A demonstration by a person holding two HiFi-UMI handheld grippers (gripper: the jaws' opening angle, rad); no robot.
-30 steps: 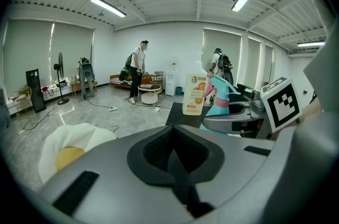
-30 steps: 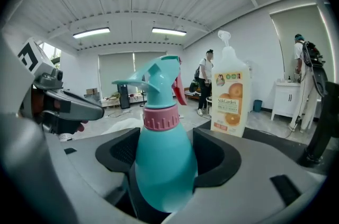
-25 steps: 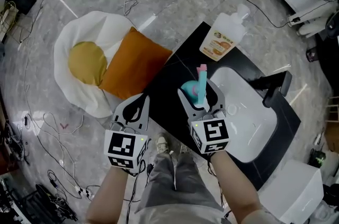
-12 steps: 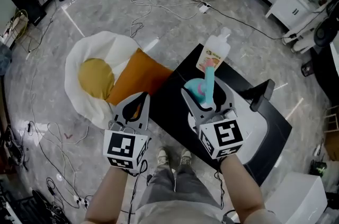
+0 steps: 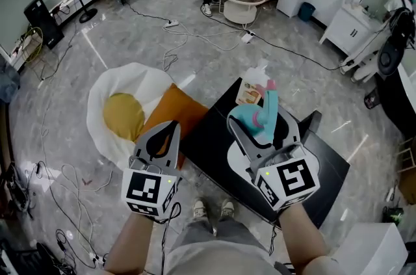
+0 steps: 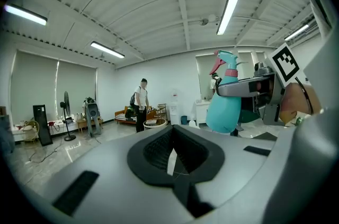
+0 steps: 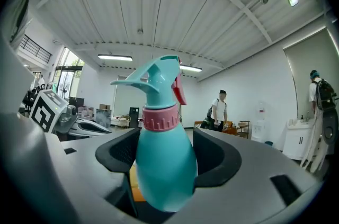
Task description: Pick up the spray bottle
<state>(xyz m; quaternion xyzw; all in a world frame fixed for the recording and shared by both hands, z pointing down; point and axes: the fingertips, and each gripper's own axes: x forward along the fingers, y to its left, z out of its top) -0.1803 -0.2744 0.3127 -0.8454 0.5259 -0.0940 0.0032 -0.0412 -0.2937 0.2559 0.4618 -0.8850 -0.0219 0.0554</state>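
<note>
a teal plastic spray bottle (image 7: 161,164) with a ribbed pink collar and a pink trigger is held upright in the right gripper (image 7: 164,164). the jaws are closed on its smooth, pear-shaped body, with the black ribbed pads pressed against both sides. no liquid level can be read through the opaque plastic. in the head view, the bottle (image 5: 250,121) is seen over a glossy black rectangular table (image 5: 201,137), above a shallow white basin (image 5: 235,151) set on it; what lies in the basin is hidden by the right gripper (image 5: 260,127). a white plastic pump bottle with an orange label (image 5: 250,90) stands at the far end of the table, well apart from the spray bottle.

the left gripper (image 5: 170,130) is held beside the table's left edge. its grey jaws are brought together, only a thin slit of light is left between the black pads, and nothing is gripped, as the left gripper view (image 6: 172,159) shows. the spray bottle (image 6: 225,106) is seen there to the right.

on the polished grey marble floor (image 5: 84,65), a soft white floor cushion with a round yellow centre (image 5: 123,114) is partly covered by a square orange fabric cushion (image 5: 170,112), which lies against the table's edge.
</note>
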